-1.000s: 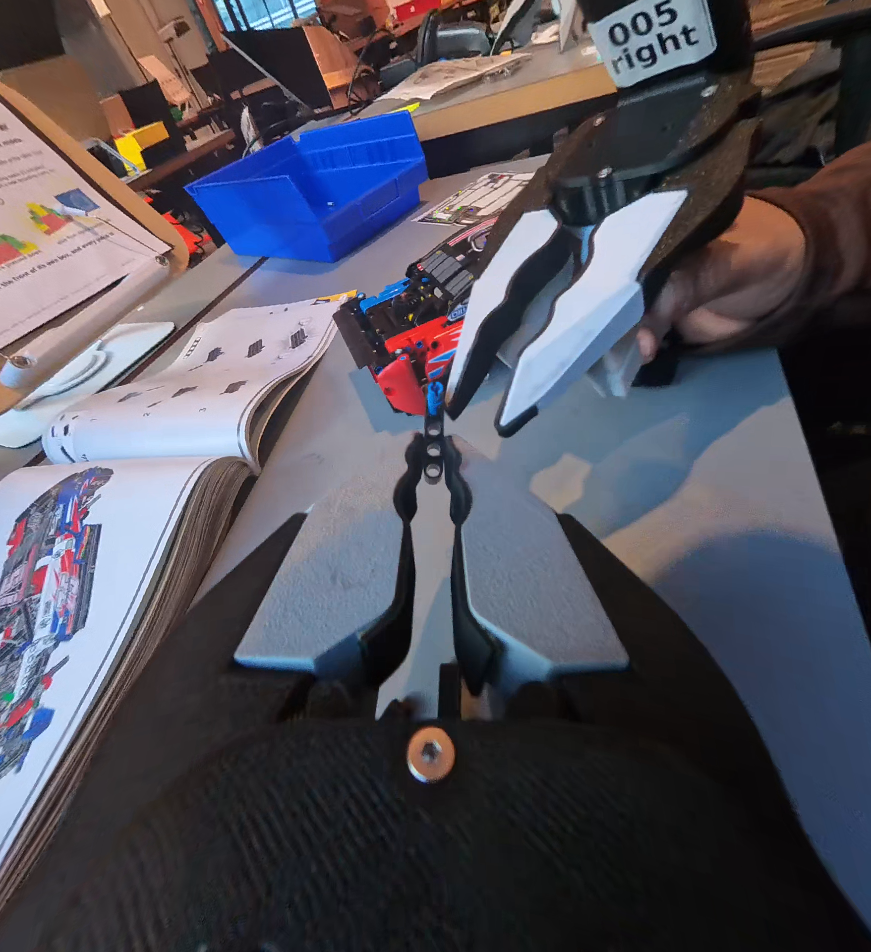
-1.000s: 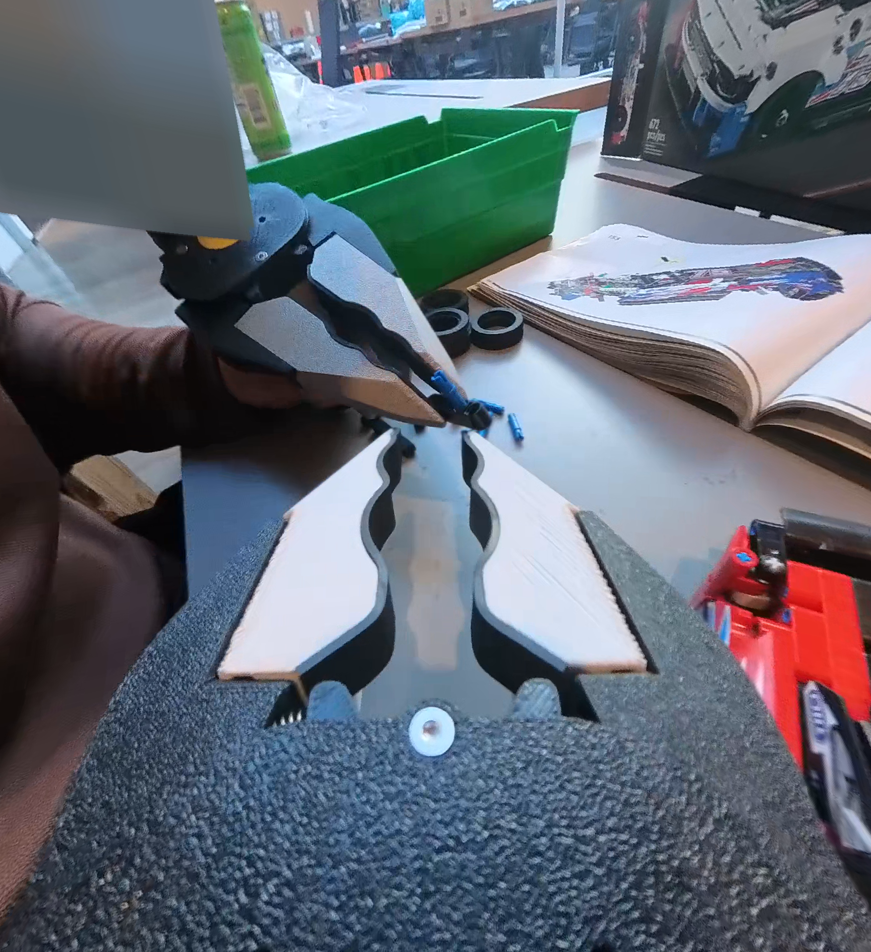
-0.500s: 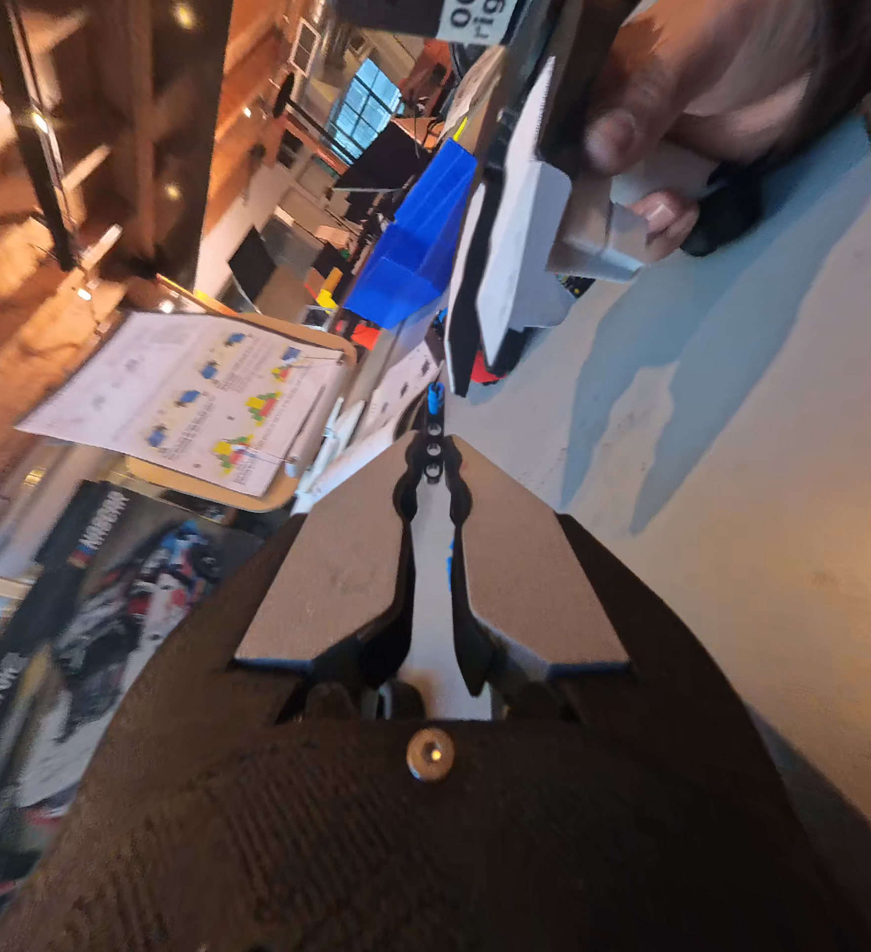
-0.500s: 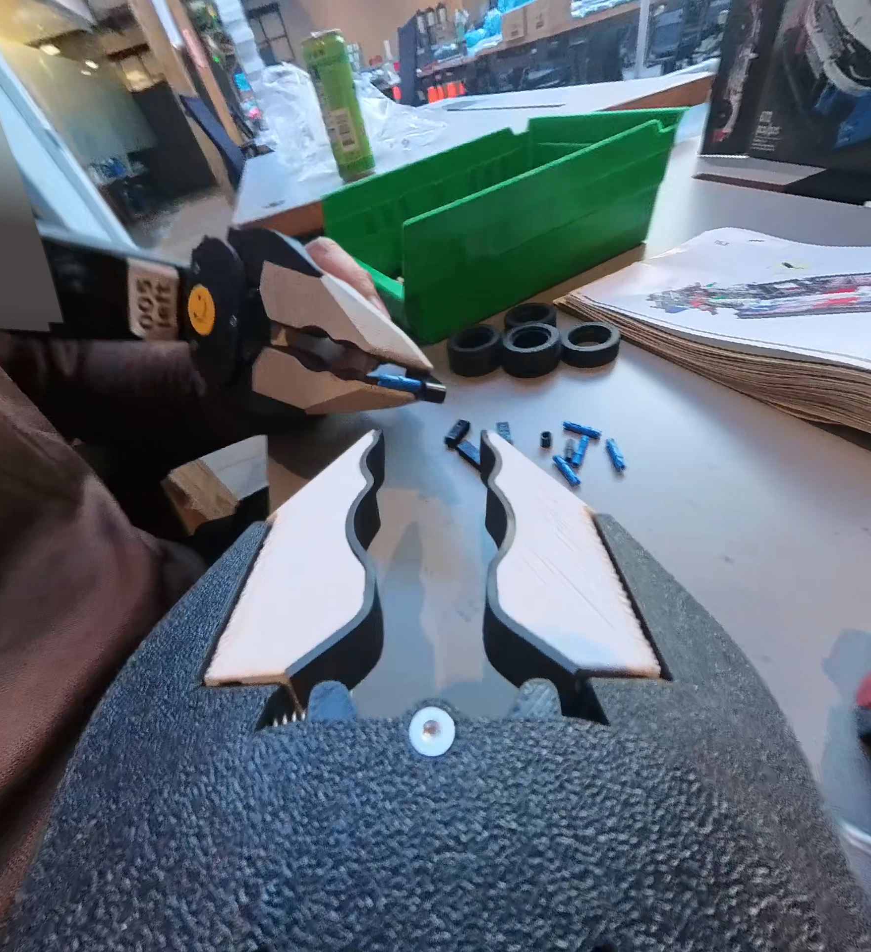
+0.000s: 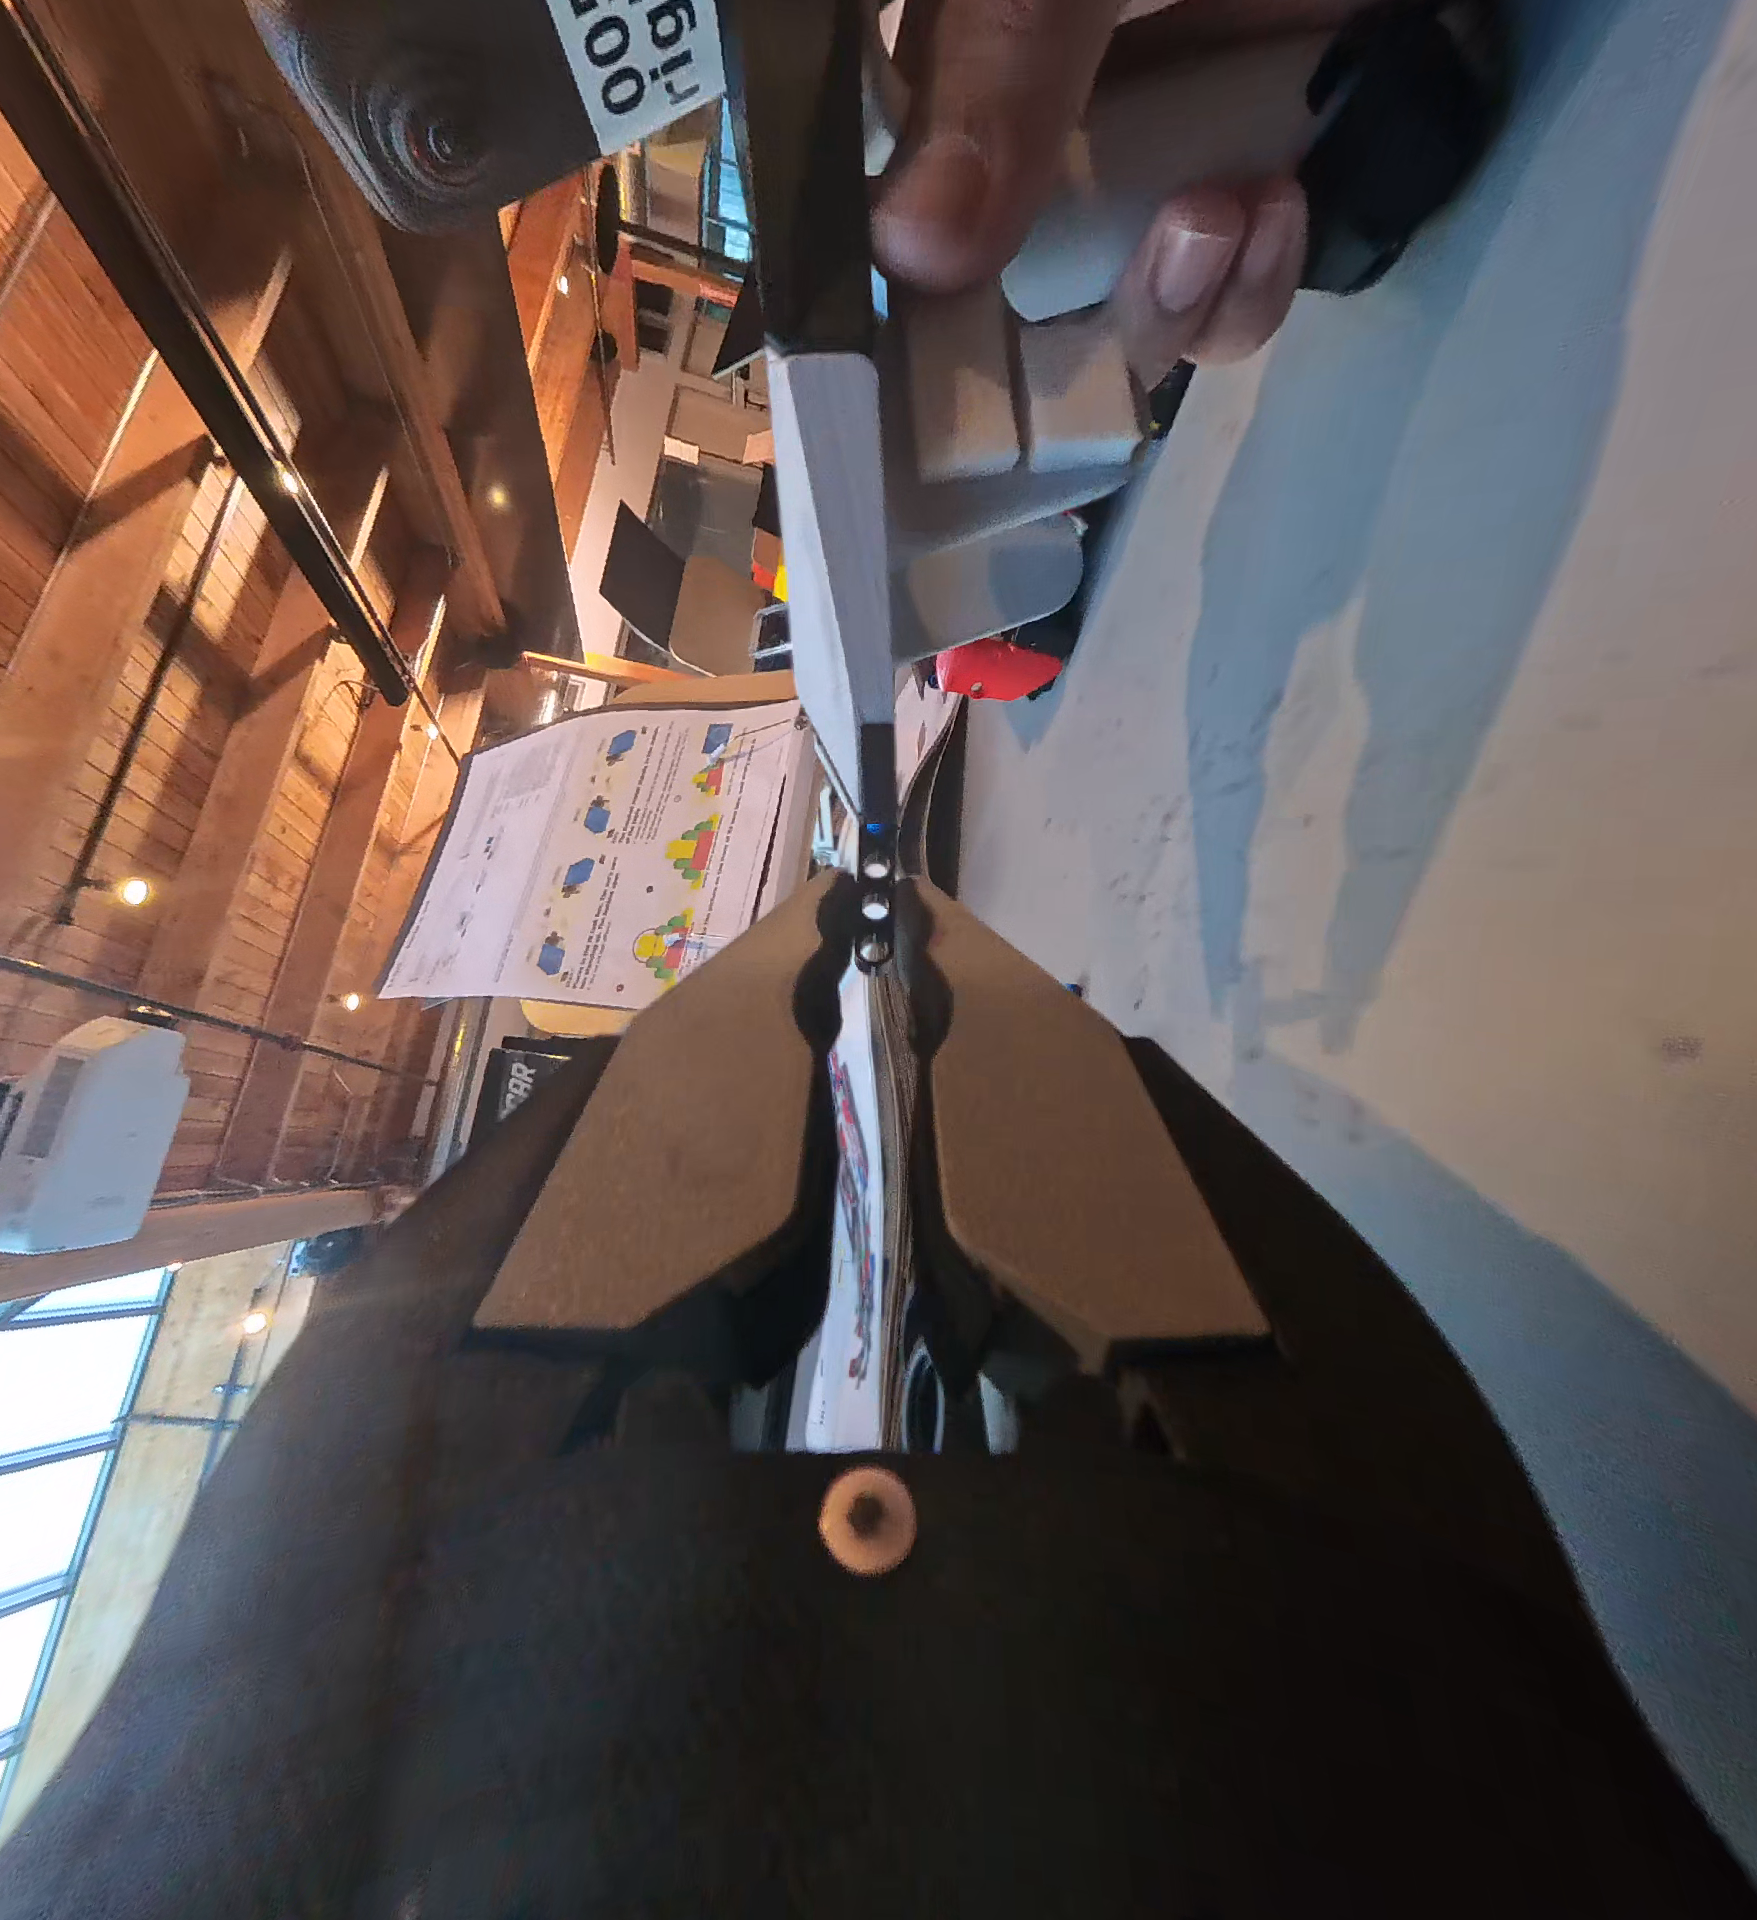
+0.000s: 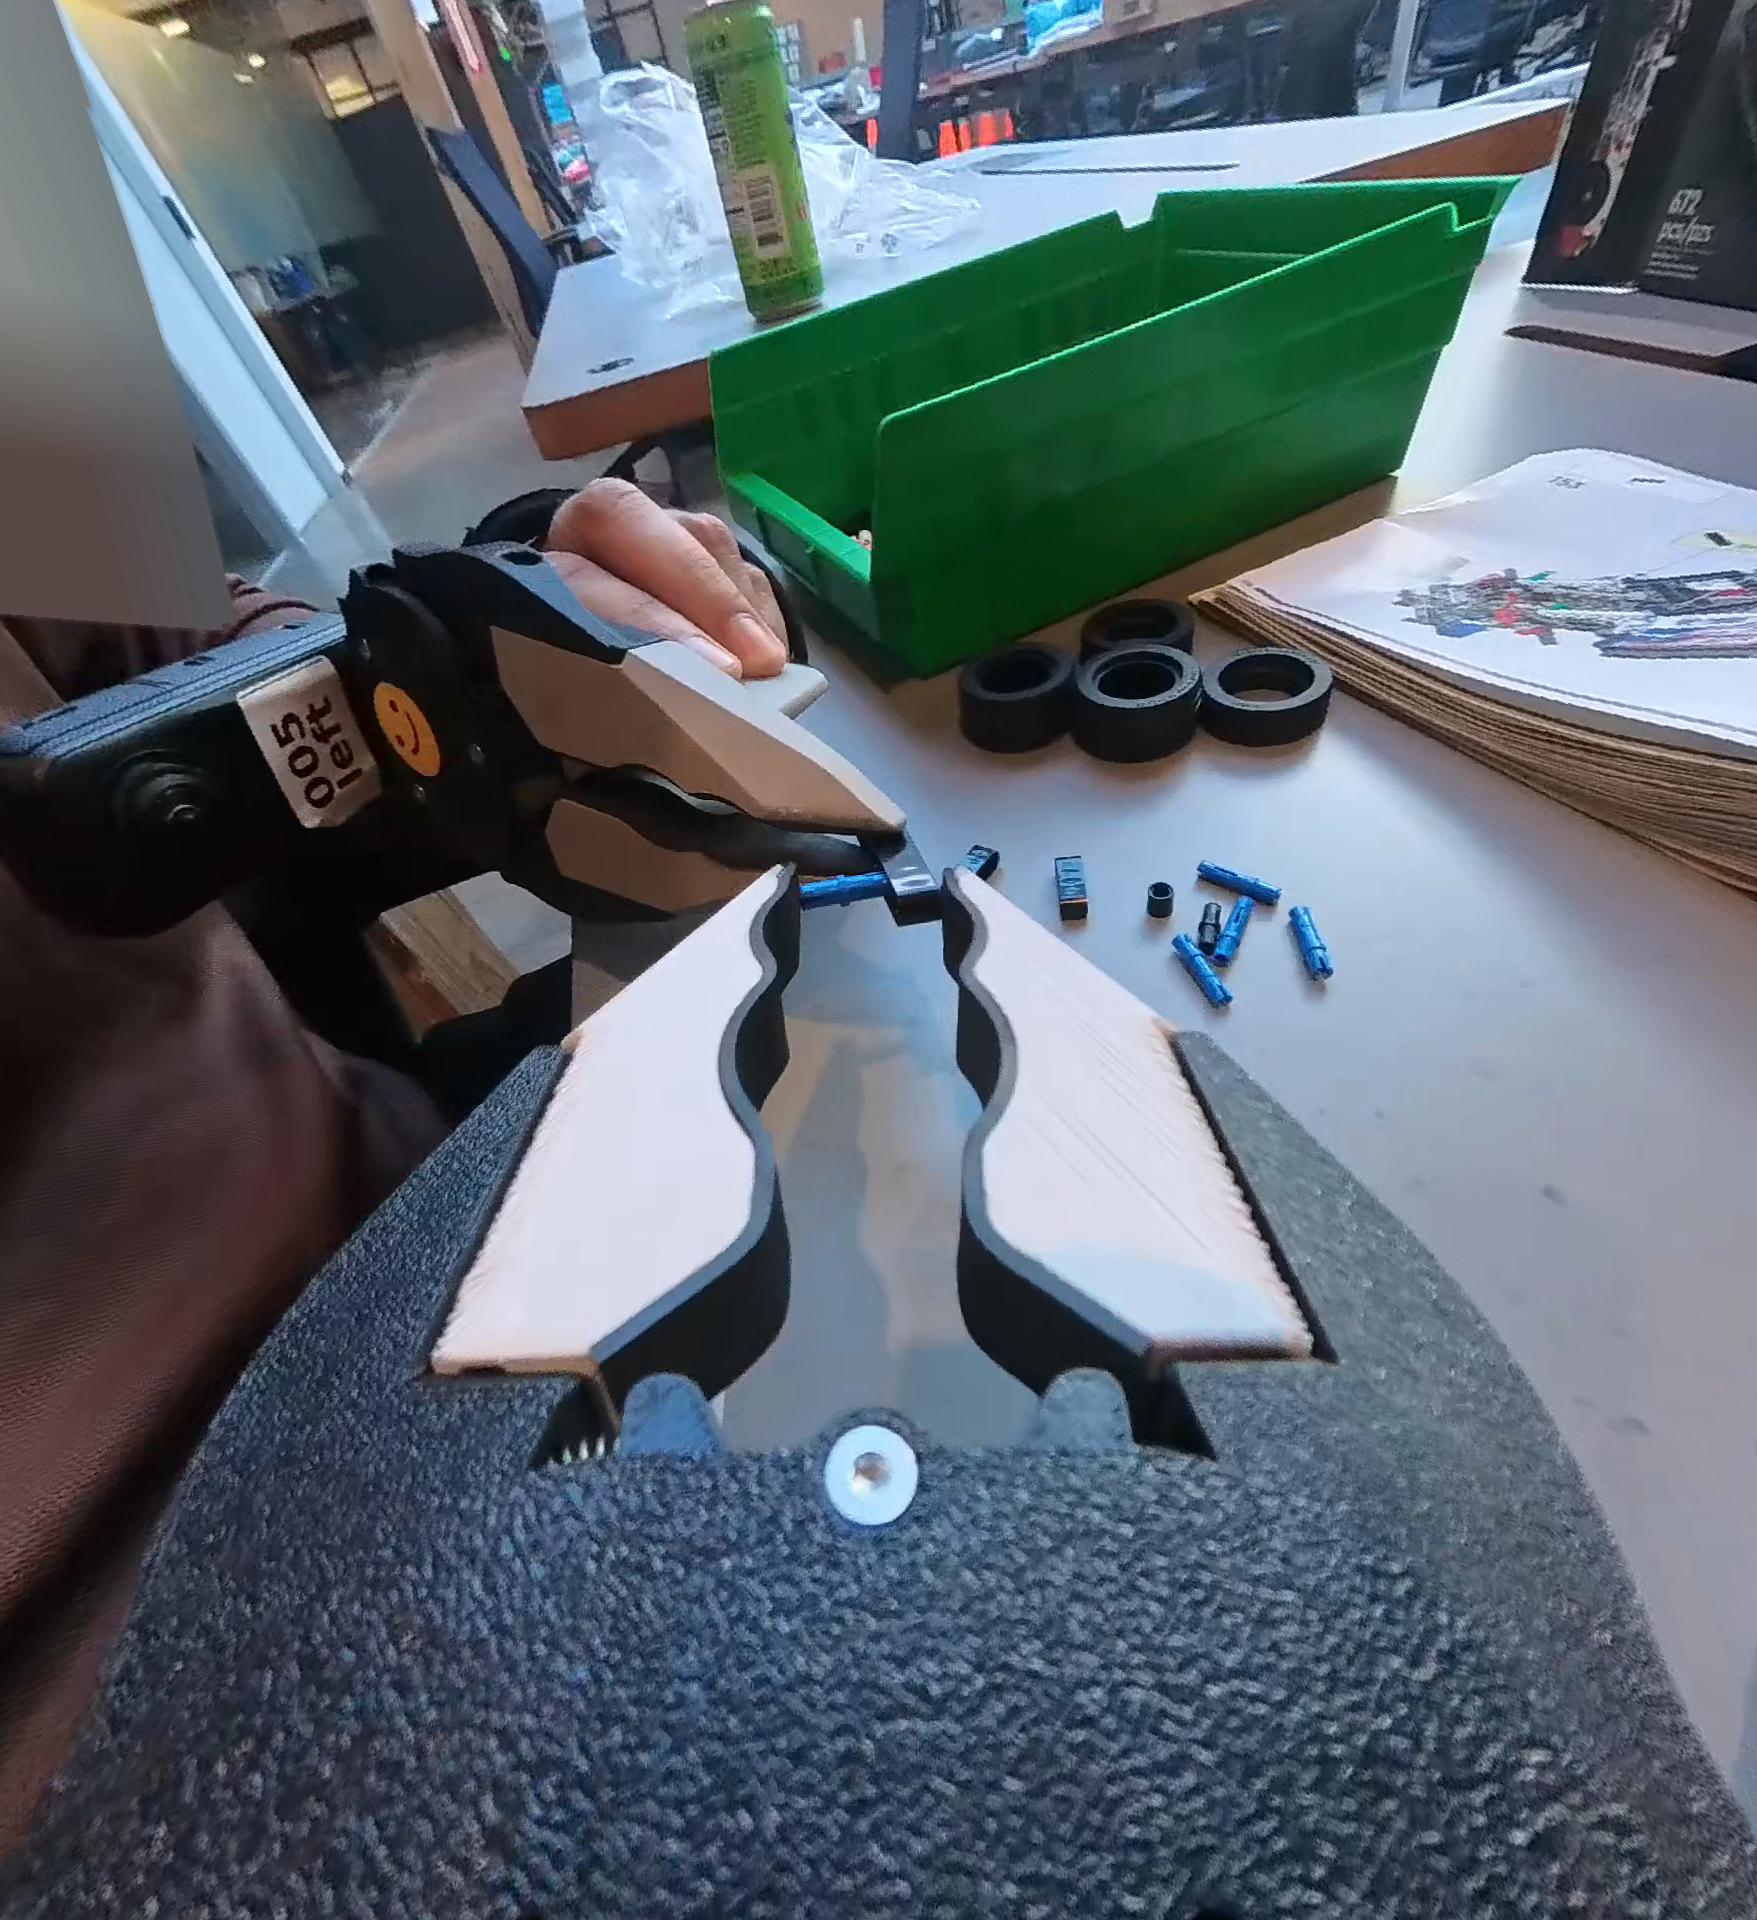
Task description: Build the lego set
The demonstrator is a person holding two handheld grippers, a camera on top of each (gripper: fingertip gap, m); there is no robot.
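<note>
— What is the left gripper (image 6: 879, 847) doing?

— It is clamped on a small black beam (image 6: 910, 878) with a row of holes, a blue pin (image 6: 843, 888) sticking out of its side. In its own wrist view the beam (image 5: 872, 914) stands at the fingertips, with the camera rolled so the grey table (image 5: 1476, 727) runs up the right side.

— And the right gripper (image 6: 869, 894)?

— Its jaws stand apart, one fingertip on each side of the beam. Whether they touch it is hard to say from this angle.

— Where are the other parts?

— Loose blue pins (image 6: 1238, 930) and small black pieces (image 6: 1071, 886) lie on the table just beyond the grippers. Four black tyres (image 6: 1134, 691) sit farther back, in front of a green bin (image 6: 1113, 436). An open instruction book (image 6: 1580, 644) lies to the right.
</note>
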